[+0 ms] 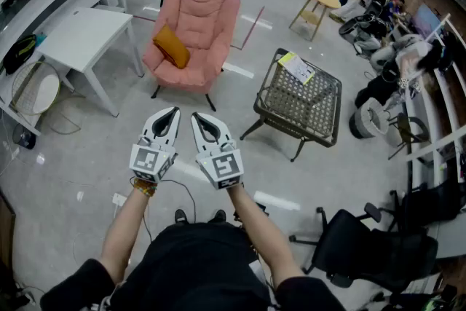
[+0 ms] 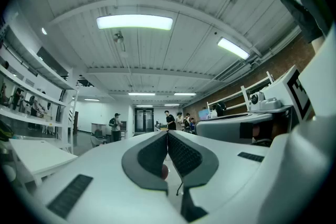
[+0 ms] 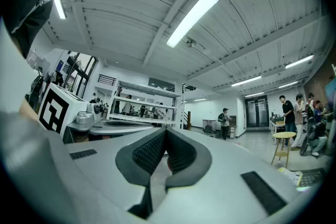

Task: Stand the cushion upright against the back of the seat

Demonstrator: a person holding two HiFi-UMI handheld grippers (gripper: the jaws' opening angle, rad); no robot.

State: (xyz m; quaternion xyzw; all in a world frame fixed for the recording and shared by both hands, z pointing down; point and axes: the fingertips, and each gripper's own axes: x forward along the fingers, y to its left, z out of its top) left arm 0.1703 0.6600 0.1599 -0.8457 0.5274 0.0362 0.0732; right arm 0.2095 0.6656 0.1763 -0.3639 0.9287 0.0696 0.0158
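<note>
The job is only just starting. The orange cushion (image 1: 172, 46) is lying slanted on the seat of the pink armchair (image 1: 200, 18), over by the chair arm on the left of the head view. It is not standing straight against the back. The person is standing well apart from the chair. The left hand-held gripper (image 1: 172, 114) is pinching closed on nothing, and the right hand-held gripper (image 1: 199, 118) is closed and empty too. Walking over, grabbing the cushion and standing it up are all waiting to be done.
</note>
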